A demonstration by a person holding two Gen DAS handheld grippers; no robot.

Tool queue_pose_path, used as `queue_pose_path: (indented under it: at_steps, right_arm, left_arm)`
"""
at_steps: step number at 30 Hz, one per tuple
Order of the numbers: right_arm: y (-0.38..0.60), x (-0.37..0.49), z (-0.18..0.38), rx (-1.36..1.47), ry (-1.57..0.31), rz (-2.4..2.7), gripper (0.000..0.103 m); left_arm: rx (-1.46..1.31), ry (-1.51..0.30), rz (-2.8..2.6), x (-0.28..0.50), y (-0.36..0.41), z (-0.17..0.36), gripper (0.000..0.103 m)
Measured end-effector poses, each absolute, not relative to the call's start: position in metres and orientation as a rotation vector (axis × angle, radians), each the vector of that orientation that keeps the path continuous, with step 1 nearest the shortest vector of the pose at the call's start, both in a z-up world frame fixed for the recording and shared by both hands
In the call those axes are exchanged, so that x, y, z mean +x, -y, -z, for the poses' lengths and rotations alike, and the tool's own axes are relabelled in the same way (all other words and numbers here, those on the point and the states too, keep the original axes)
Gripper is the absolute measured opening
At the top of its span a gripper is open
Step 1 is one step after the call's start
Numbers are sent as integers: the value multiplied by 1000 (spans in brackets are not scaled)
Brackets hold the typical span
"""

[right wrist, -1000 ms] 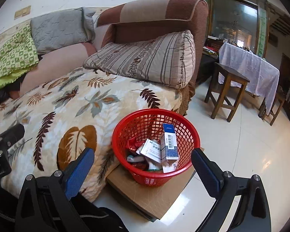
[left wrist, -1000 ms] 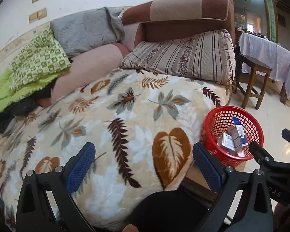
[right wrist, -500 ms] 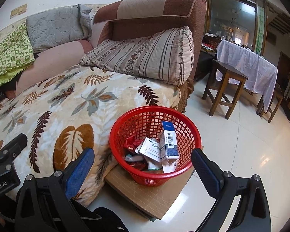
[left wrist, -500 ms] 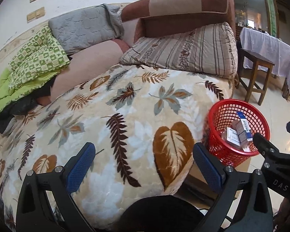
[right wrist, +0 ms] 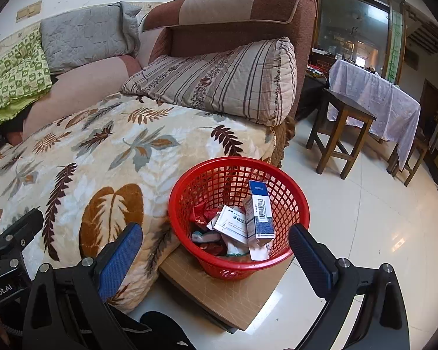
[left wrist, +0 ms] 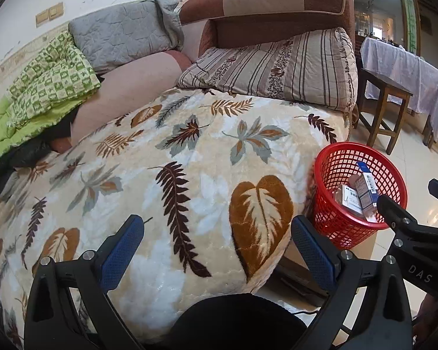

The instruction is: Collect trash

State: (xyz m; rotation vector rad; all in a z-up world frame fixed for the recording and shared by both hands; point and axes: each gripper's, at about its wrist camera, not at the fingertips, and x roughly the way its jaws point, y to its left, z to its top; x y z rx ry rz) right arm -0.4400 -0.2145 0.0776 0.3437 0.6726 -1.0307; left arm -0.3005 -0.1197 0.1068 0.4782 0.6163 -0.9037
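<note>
A red mesh basket (right wrist: 189,186) stands on a flat cardboard sheet (right wrist: 230,297) on the floor beside the sofa. Inside it lie a blue-and-white box (right wrist: 260,213), a white box (right wrist: 232,224) and red wrappers (right wrist: 203,215). My right gripper (right wrist: 216,248) is open, just in front of the basket, with nothing between its fingers. My left gripper (left wrist: 217,250) is open too, held over the front of the leaf-patterned blanket (left wrist: 175,169), and it holds nothing. From the left wrist view the basket (left wrist: 330,172) sits at the right, partly behind the other gripper.
A striped pillow (right wrist: 219,81) leans against the brown sofa arm (right wrist: 236,17). Grey and green bedding (left wrist: 52,78) is piled at the back left. A wooden stool (right wrist: 338,134) and a cloth-covered table (right wrist: 376,96) stand on the tiled floor to the right.
Both grippers have drawn slightly back and lower, so the basket appears a little further away. Both stay open and the basket's contents have not moved.
</note>
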Motion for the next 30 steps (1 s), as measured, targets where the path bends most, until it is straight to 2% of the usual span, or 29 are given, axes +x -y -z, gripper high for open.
queue_pose_path:
  at_steps: [30]
  right_arm:
    - [220, -448, -76, 359, -678, 1056, 101]
  left_arm:
    - [499, -623, 950, -309, 125, -103, 100]
